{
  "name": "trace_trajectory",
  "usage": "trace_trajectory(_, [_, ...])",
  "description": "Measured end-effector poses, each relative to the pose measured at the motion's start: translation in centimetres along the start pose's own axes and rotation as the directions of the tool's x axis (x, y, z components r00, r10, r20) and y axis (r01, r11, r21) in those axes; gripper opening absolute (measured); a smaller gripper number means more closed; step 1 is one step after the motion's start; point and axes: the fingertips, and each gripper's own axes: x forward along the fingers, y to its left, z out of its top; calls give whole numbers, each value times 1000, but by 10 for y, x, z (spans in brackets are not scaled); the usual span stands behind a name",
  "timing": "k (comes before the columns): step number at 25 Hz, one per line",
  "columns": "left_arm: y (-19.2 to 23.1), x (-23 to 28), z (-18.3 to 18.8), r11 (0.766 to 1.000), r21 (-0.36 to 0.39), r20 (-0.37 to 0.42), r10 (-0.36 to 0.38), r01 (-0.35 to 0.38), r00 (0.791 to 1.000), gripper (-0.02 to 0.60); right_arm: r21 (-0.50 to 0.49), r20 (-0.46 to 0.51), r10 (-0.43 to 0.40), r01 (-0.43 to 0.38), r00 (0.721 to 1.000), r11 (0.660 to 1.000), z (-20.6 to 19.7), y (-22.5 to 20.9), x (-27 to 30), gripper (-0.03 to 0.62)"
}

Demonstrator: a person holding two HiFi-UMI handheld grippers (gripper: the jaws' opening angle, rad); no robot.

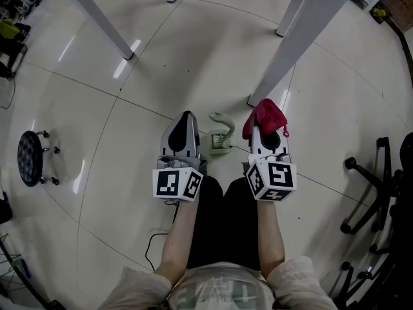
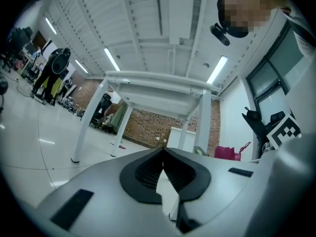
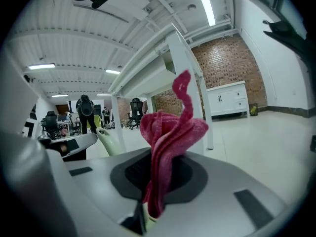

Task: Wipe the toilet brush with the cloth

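A pale green toilet brush (image 1: 222, 123) stands in its holder (image 1: 219, 144) on the floor, between my two grippers. My left gripper (image 1: 187, 116) hangs just left of it, shut and holding nothing; the left gripper view shows its jaws (image 2: 163, 152) meeting at the tips. To the brush's right, my right gripper (image 1: 262, 126) is shut on a red cloth (image 1: 266, 113), which bunches up above the tips. In the right gripper view the cloth (image 3: 170, 132) rises from between the jaws (image 3: 159, 168), with the brush handle (image 3: 106, 139) to the left. From the left gripper view the cloth (image 2: 227, 153) shows at the right.
White table legs (image 1: 97, 15) (image 1: 292, 47) stand on the glossy floor beyond the brush. A small round stool (image 1: 30, 157) is at the left and an office chair base (image 1: 377, 192) at the right. A cable (image 1: 155, 244) lies by the person's legs.
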Motion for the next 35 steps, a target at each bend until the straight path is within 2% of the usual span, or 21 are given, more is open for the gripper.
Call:
trace_trajectory(2, [1, 1, 7, 999, -30, 5, 23, -23, 1000, 5, 14, -12, 9, -9, 1000, 1000, 4, 1, 0, 32])
trace_trajectory(4, [1, 2, 29, 997, -62, 9, 51, -50, 999, 5, 8, -24, 23, -23, 999, 1000, 24, 8, -4, 32])
trace_trajectory(7, [-7, 17, 100, 998, -35, 29, 58, -57, 998, 5, -57, -33, 38, -40, 999, 998, 91, 29, -13, 32])
trace_trajectory(11, [-33, 43, 245, 999, -22, 89, 49, -47, 995, 5, -44, -40, 30, -32, 999, 999, 213, 59, -36, 32])
trace_trajectory(15, [-90, 43, 434, 997, 71, 168, 29, -41, 985, 6, -91, -27, 44, -46, 999, 995, 373, 94, -79, 32])
trace_trajectory(18, [-135, 22, 554, 991, 130, 132, 18, -35, 991, 5, -107, -15, 39, -40, 999, 993, 496, 123, -136, 32])
trace_trajectory(21, [-163, -8, 634, 994, 105, 118, 19, -32, 993, 5, -126, 20, 9, -7, 1000, 992, 585, 147, -189, 32])
trace_trajectory(24, [-182, -44, 665, 997, 76, 131, 3, -13, 991, 5, -107, 72, 29, -21, 997, 994, 623, 166, -235, 31])
trace_trajectory(27, [-205, -73, 674, 998, 51, 156, -34, 26, 987, 5, -116, 111, 37, -24, 993, 993, 635, 177, -278, 32])
trace_trajectory(31, [-236, -135, 675, 997, 60, 153, -59, 50, 987, 5, -110, 101, 58, -47, 993, 993, 618, 195, -349, 32])
trace_trajectory(35, [-263, -228, 677, 999, 41, 151, -20, 14, 988, 5, -116, 87, 73, -63, 994, 991, 588, 211, -438, 31])
